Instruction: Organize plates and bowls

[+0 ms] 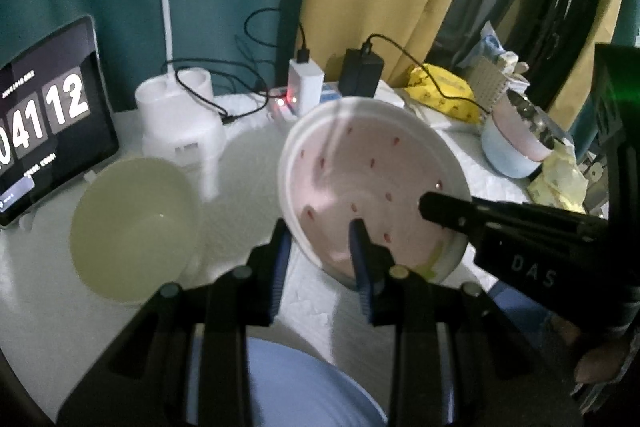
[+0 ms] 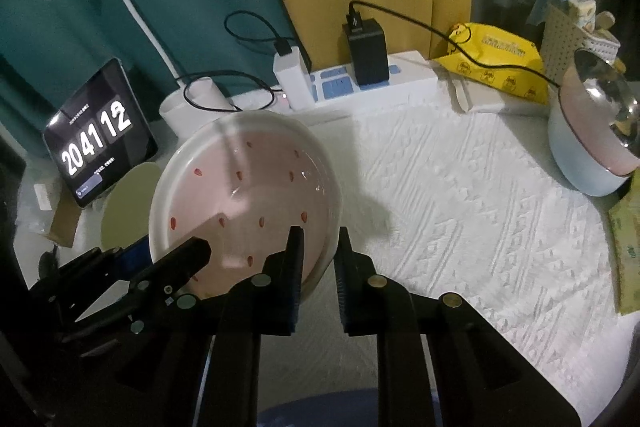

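Observation:
A pink plate with red seed marks and a white rim (image 1: 368, 183) (image 2: 244, 203) is tilted up above the table, held between both grippers. My left gripper (image 1: 320, 247) straddles its near-left rim, one finger inside, one outside. My right gripper (image 2: 318, 251) straddles its right rim the same way; it shows as a black arm (image 1: 500, 223) in the left wrist view. A pale green bowl (image 1: 132, 227) sits on the table to the left, and shows behind the plate (image 2: 128, 203). A flat pale plate (image 1: 252, 163) lies behind it.
A tablet clock (image 1: 44, 115) stands at the left. A white lamp base (image 1: 180, 119), a power strip (image 2: 360, 79) with chargers and cables line the back. A blue-pink pot (image 2: 592, 143) and a yellow bag (image 2: 496, 63) sit at the right. A white textured cloth (image 2: 460, 207) covers the table.

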Demonstrator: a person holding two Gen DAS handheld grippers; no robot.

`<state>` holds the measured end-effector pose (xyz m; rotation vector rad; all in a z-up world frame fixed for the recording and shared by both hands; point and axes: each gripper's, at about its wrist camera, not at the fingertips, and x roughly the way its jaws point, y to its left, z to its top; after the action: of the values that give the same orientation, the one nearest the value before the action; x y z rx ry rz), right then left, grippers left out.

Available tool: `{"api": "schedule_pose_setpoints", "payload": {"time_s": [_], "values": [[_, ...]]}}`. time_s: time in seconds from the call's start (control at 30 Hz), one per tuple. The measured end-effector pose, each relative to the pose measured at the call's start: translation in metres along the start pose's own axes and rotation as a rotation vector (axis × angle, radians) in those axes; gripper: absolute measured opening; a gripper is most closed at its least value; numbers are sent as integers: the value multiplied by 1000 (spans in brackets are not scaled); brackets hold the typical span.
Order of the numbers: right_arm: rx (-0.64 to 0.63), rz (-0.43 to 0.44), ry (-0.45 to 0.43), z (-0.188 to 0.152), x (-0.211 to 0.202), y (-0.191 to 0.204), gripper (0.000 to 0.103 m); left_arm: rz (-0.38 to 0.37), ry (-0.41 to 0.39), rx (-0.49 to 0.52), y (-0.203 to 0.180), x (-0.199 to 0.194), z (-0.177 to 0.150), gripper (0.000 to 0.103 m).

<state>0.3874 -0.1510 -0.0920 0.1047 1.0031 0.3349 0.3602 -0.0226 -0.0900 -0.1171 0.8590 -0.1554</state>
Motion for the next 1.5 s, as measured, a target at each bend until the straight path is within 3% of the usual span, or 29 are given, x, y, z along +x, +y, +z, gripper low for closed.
{"api": "schedule_pose_setpoints", "payload": {"time_s": [1.0, 1.5], "values": [[9, -7, -114, -39, -91, 4, 16, -40, -84, 52, -41, -81, -25, 31], [55, -27, -124, -72, -115, -21, 16, -68, -61, 97, -76, -85, -48, 31]]}}
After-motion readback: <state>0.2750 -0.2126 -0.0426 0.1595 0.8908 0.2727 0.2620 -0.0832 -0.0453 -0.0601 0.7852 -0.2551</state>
